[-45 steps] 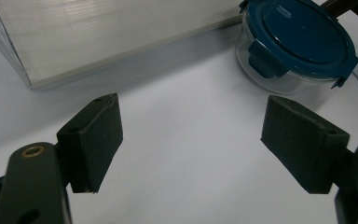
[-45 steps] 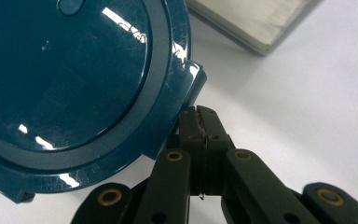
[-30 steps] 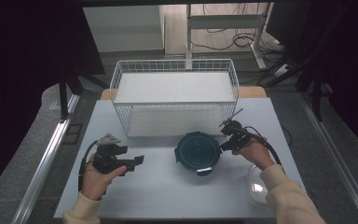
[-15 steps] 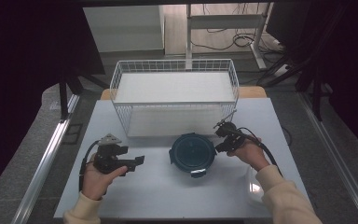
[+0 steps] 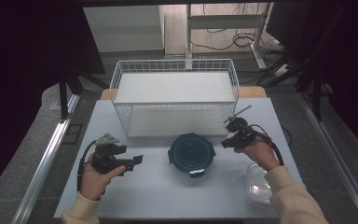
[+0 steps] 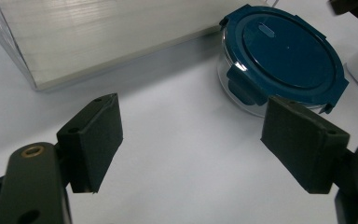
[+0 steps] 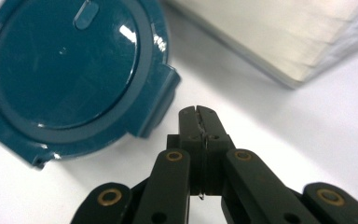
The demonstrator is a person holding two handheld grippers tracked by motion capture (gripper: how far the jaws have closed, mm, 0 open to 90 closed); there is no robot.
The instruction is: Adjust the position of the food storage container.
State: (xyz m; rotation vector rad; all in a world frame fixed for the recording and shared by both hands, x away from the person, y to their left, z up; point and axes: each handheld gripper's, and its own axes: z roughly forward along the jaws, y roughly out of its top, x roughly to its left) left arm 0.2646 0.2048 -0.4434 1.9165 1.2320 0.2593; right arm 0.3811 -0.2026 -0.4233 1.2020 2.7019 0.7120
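Right gripper view: container (image 7: 70,70) just beside pressed-together jaws.

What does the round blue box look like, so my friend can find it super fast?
Start at the white wire basket at the back of the table. Just in front of it, in the middle, sits the round container, between the left tool and the right tool. It has a dark teal lid with clip flaps around its rim over a clear body, unlike the lidless clear tub near the right edge.
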